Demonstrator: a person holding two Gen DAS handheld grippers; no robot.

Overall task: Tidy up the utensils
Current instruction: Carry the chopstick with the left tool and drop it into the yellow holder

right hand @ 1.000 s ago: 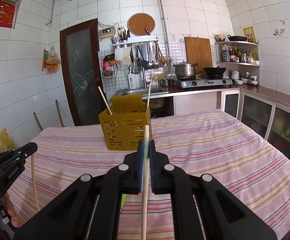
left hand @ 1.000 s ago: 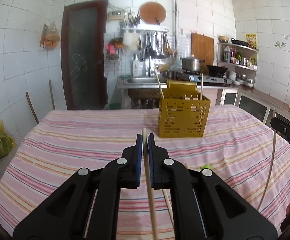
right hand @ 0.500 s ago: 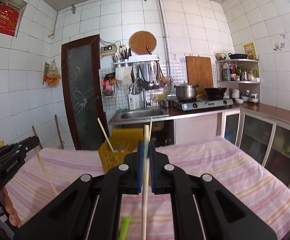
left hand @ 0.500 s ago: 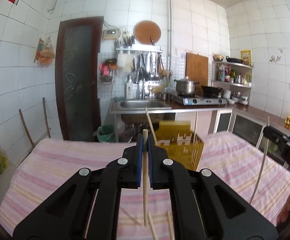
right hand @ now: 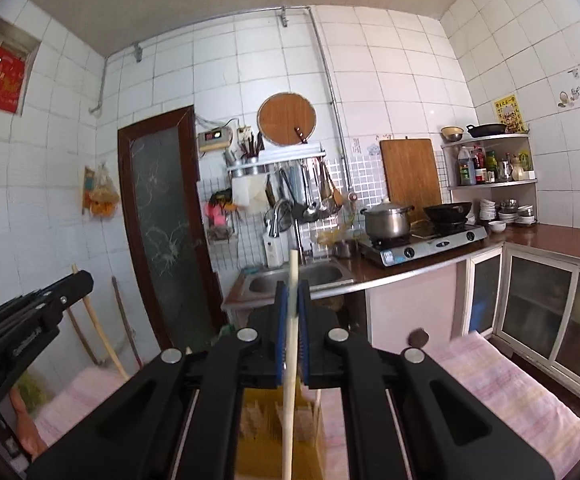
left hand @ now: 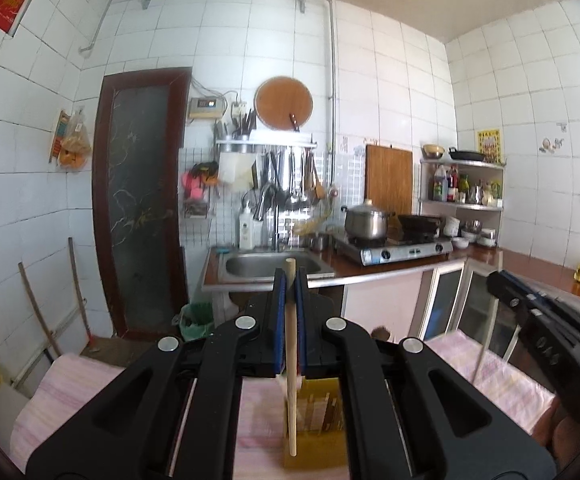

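While both chopsticks hang above the yellow holder [left hand: 316,428], neither is stowed yet; you have both insertions left. Your left gripper [left hand: 290,320] is clamped on one chopstick [left hand: 290,360], your right gripper [right hand: 291,332] on another chopstick [right hand: 290,380]. The holder stands on the striped surface [right hand: 502,396] directly beneath them.

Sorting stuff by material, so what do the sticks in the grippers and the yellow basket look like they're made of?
Chopstick and chopstick: pale, matte, likely bare wood or bamboo. Yellow basket: probably moulded plastic, uniform colour, slotted wall; blurred.
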